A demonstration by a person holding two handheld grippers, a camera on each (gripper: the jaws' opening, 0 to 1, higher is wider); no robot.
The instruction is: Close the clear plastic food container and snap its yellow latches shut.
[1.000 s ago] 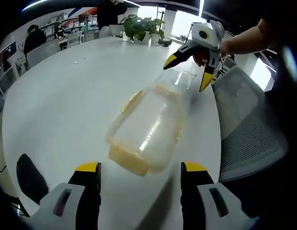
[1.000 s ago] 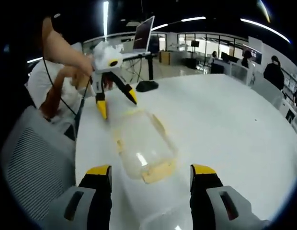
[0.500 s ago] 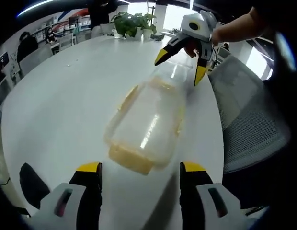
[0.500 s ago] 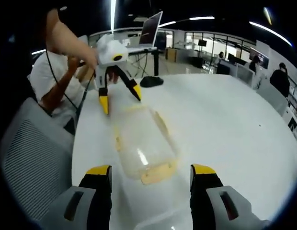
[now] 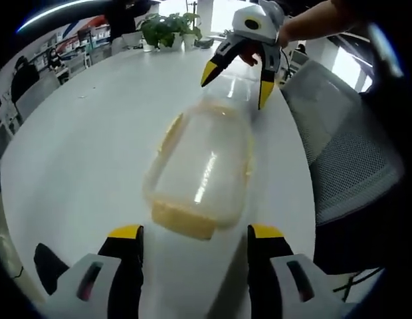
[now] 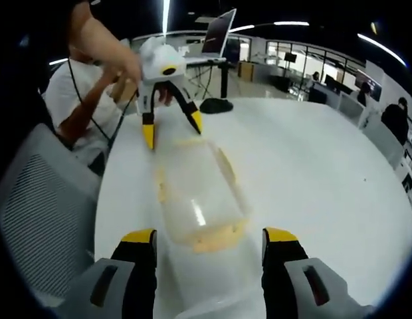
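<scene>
the clear rectangular plastic food container with yellow latches (image 5: 201,169) lies at the centre of both views on the round white table (image 5: 80,146), lid seemingly on. the left gripper (image 5: 193,234) straddles its near end at the bottom of the left gripper view, jaws wide and empty. the right gripper (image 6: 205,234), equally spread and holding nothing, flanks the opposite end. a lopsided push could likely skate the light box toward the table edge by the grey mesh chair (image 5: 345,153).

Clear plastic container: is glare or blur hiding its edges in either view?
Left gripper view: a bright streak runs along the clear plastic food container, edges soft against the white table. Right gripper view: a small glint, container outline faint, yellow latch readable.
</scene>
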